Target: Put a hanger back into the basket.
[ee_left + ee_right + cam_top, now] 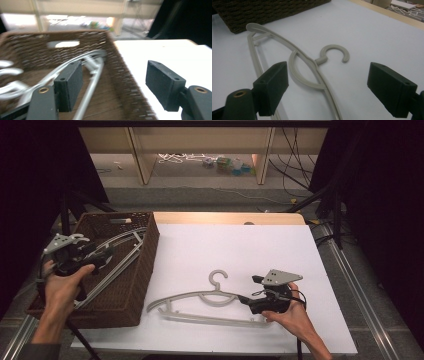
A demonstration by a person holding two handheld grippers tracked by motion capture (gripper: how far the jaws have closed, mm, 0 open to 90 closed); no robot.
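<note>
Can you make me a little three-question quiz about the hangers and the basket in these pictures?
1. True or false: the beige hanger lies flat on the white table.
2. Where are the other hangers? A) in the brown basket B) on the floor C) hanging on a rail
3. Fill in: the right gripper has its jaws ____, one on each side of the beige hanger's arm.

Key
1. True.
2. A. They lie inside the woven basket, with the left gripper open above them.
3. Open; its pads do not press on the hanger.
</note>
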